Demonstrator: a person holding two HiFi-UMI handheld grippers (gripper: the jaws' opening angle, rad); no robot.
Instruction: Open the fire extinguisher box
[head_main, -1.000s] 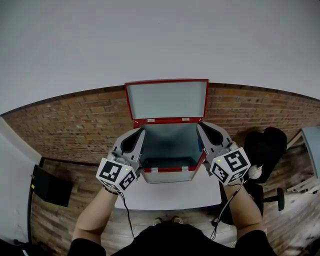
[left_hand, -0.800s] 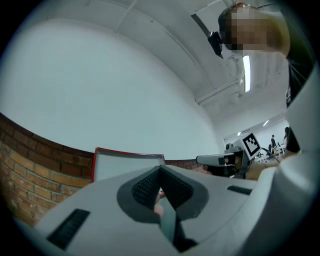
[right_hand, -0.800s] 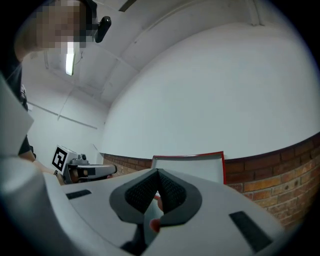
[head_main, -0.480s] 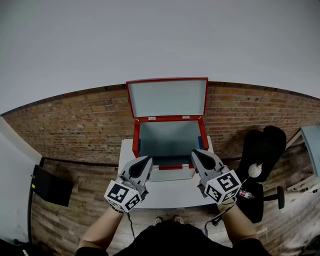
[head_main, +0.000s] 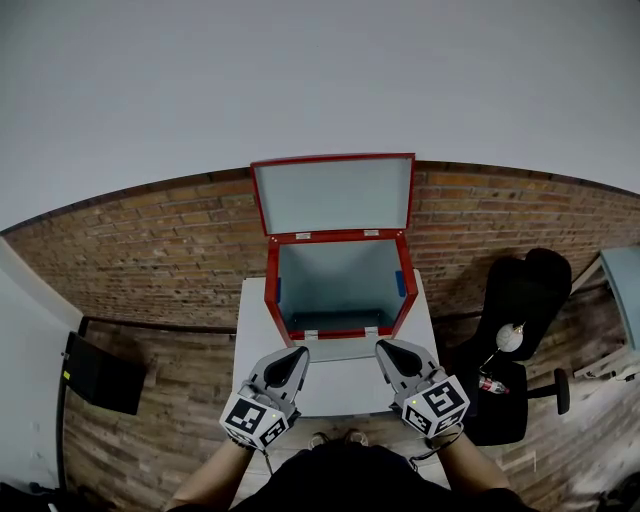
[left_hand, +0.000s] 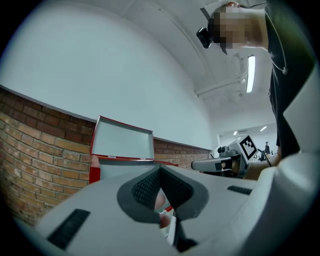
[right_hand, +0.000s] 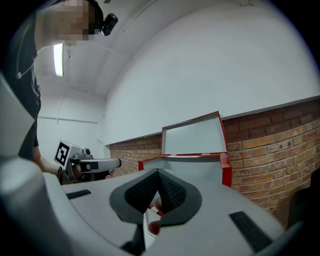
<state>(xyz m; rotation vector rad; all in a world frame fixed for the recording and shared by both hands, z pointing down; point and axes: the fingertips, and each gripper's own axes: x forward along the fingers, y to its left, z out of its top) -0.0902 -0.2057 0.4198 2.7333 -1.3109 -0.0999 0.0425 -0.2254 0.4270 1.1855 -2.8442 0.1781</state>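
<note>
Both grippers have drawn back from the fire extinguisher box (head_main: 272, 292) since a second ago. Then they flanked its open top, one at each side wall. Now we see them in front of it, near the person, over the front strip of the white table (head_main: 340, 388) that the box stands on. The box itself has not shifted.

We find the left gripper (head_main: 296, 354) off the box's front left corner and apart from it. The left gripper view shows its jaws (left_hand: 160, 171) closed against each other, with nothing gripped between them. The right gripper (head_main: 384, 348) sits off the box's front right corner, likewise clear of the box. Its own view shows the same: jaws (right_hand: 157, 172) brought together and empty. Each gripper points toward the box.

We see the box open. Its red-edged lid (head_main: 333, 196) is swung up at the far side, and the pale inside faces the person. Behind the lid runs the brick wall (head_main: 150, 240); we cannot tell whether lid and wall touch. Both gripper views show the raised lid (left_hand: 123, 142) (right_hand: 193, 135) ahead, above the box's red rim. A black chair (head_main: 520, 300) stands to the right of the box, beyond the table's edge.
</note>
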